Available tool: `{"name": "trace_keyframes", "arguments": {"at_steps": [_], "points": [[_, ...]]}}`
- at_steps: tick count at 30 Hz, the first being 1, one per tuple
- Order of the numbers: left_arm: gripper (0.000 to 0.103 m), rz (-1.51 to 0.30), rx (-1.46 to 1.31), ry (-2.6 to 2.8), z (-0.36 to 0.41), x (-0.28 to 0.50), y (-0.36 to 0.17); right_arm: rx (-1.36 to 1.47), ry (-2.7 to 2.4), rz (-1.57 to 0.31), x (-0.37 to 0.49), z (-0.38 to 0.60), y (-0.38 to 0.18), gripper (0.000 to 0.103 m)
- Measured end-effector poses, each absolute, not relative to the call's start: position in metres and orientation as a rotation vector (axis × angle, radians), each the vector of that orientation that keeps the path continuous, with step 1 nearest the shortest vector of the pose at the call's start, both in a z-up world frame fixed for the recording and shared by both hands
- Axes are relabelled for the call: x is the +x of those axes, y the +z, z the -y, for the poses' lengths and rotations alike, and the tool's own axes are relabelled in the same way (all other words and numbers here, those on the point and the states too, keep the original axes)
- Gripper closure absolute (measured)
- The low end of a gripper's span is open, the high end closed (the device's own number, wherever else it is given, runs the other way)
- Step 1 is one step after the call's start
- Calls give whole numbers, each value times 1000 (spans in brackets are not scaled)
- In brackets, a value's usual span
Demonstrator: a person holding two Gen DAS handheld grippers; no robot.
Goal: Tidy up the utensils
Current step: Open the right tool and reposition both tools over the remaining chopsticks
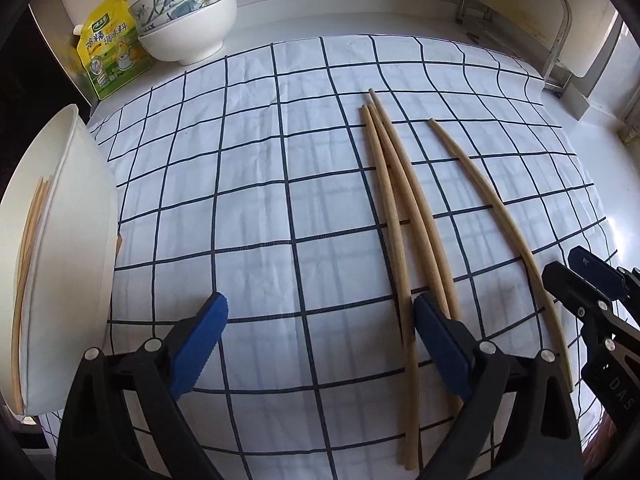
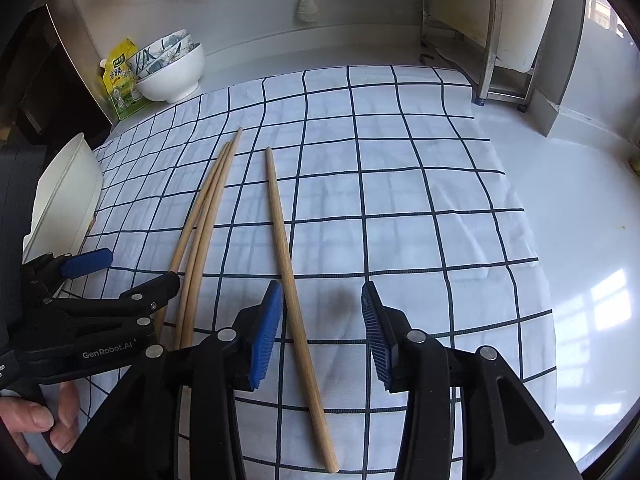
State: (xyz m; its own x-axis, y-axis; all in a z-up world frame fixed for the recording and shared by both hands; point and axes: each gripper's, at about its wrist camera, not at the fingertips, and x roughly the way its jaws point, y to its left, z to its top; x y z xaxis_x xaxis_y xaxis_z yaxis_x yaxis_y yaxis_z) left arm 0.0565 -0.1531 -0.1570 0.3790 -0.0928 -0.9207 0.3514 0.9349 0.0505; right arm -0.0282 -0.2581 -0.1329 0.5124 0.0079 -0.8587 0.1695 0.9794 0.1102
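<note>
I am holding both claws released: right claw (image 2: 322,336) straddling the lone chopstick (image 2: 294,292). Light, stiff, slippery; grasp near its thick end.

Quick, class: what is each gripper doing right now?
Left gripper: open, holding nothing.
Right gripper: open, a single chopstick lying loose between its jaws.
</note>
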Motion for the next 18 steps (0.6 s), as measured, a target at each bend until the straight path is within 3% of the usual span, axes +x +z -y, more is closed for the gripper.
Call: {"name": "trace_keyframes", "arguments": {"at_steps": [12, 15, 18], "points": [[10, -1152, 238, -271, 147, 64, -158, 67, -102, -1049, -12, 247, -143, 57], [25, -1160, 209, -307, 151, 66, -156, 2, -114, -1025, -11, 239, -145, 58], [45, -1153, 206, -340, 156, 64, -152, 4, -94, -1020, -10, 236, -145, 71]]}}
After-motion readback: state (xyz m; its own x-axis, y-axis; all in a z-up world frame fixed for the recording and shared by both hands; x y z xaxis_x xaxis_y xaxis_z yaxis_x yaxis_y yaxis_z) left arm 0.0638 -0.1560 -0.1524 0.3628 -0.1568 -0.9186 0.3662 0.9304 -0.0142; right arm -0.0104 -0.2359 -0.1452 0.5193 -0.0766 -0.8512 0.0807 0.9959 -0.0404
